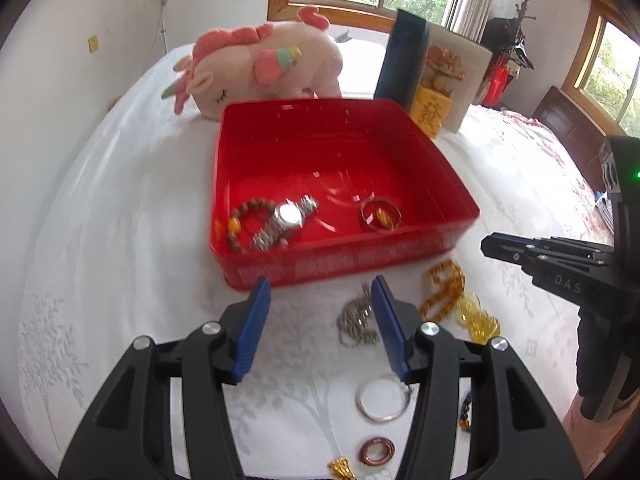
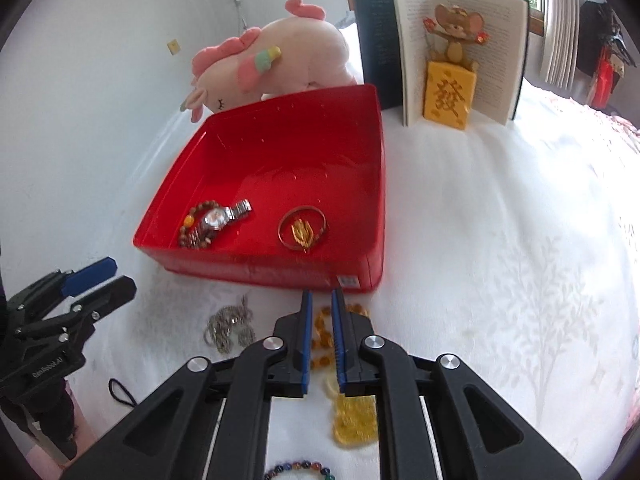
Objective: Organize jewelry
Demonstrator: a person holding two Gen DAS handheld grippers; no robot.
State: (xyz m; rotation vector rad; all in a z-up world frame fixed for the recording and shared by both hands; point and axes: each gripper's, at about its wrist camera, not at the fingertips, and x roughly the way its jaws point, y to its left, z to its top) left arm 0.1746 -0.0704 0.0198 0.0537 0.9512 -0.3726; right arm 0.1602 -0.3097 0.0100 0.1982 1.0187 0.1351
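Left wrist view: the left tool [image 1: 320, 292] hangs with its blue-padded fingers spread wide and nothing between them, just in front of the red tray [image 1: 424, 152] on the white bedspread [image 1: 100, 240]. In the tray's near part lie a brown bead bracelet [image 1: 240, 220], a steel wristwatch [image 1: 286, 220] across it, and a gold bangle [image 1: 380, 214] further right. On the bedspread, a silver chain [image 1: 354, 322] sits heaped beside the right finger, an amber bead necklace [image 1: 444, 288] with a yellow pendant [image 1: 478, 320] lies just right of it, and nearer the camera are a silver ring bangle [image 1: 382, 400], a copper ring [image 1: 377, 451] and a small gold piece [image 1: 341, 469]. The right tool [image 1: 500, 248] enters from the right; white letters "DAS" show on its body. Behind the tray rest a pink plush unicorn [image 1: 272, 64] and an upright open book [image 1: 432, 68].

Right wrist view: the right tool [image 2: 321, 300] has its fingers drawn narrow, with a slim gap, over the amber bead necklace [image 2: 322, 336]; I cannot tell whether they touch any beads. The yellow pendant [image 2: 356, 420] lies under the tool's body, and a multicoloured bead bracelet [image 2: 298, 468] is at the bottom edge. The left tool [image 2: 104, 280] carries the print "GenRobot.AI". A yellow block [image 2: 448, 96] with a gold Chinese character stands against the book [image 2: 496, 60], topped by a cartoon mouse figure [image 2: 456, 36]. The tray [image 2: 360, 128] bears a small label on its near wall, too blurred to read.
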